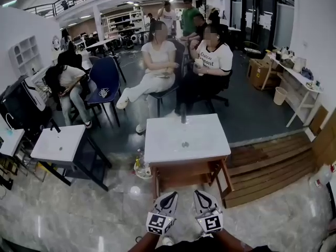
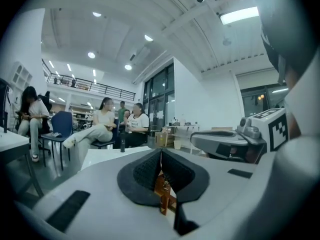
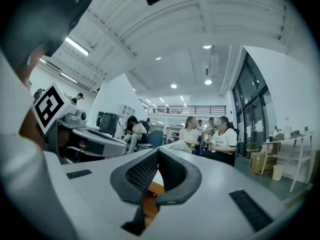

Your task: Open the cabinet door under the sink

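Below the front edge of the sink [image 1: 184, 136], head view: left gripper [image 1: 170, 196] and right gripper [image 1: 201, 195] hang side by side, aimed at the cabinet door [image 1: 182, 176], apparently staged for approach. Left gripper view: jaws together, nothing held. Right gripper view: jaws together, nothing held.

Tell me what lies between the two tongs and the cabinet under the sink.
Only bare glossy floor, seen in the head view, separates the left tongs and right tongs from the wooden sink cabinet.
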`<action>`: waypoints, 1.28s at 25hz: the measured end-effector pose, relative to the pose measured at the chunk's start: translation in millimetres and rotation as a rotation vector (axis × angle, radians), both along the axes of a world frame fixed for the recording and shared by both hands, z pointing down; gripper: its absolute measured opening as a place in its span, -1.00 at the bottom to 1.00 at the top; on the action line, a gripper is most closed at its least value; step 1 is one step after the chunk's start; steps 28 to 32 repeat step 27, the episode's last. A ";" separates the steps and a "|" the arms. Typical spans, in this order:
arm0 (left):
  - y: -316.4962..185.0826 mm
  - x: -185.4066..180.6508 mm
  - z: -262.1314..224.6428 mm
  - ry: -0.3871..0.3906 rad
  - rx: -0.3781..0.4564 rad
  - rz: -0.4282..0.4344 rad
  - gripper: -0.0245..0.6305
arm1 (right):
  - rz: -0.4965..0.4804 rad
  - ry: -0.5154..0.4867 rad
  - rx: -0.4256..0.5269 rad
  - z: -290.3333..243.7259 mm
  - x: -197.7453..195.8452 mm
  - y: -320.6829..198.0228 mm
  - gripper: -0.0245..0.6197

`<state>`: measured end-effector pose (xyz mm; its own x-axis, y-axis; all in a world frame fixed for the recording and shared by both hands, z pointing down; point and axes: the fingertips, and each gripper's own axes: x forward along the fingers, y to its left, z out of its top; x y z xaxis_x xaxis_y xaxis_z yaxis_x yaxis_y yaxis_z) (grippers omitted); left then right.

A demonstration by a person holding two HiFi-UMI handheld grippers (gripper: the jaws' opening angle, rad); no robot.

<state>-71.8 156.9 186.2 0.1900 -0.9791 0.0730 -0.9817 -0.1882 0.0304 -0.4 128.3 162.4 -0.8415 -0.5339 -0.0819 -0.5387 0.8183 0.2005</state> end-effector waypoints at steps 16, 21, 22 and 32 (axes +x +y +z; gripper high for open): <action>14.3 -0.2 -38.9 -0.040 0.068 -0.076 -0.85 | -0.016 -0.072 0.086 -53.8 14.5 13.7 -0.86; 7.4 18.2 -45.7 -0.041 0.071 -0.089 -0.85 | 0.002 -0.088 0.073 -60.5 38.7 -0.1 -0.86; 7.1 23.2 -46.7 -0.039 0.071 -0.090 -0.85 | 0.006 -0.090 0.073 -61.8 43.8 -2.5 -0.86; 5.4 47.6 -50.3 -0.048 0.075 -0.085 -0.85 | 0.011 -0.079 0.072 -61.2 63.3 -10.1 -0.86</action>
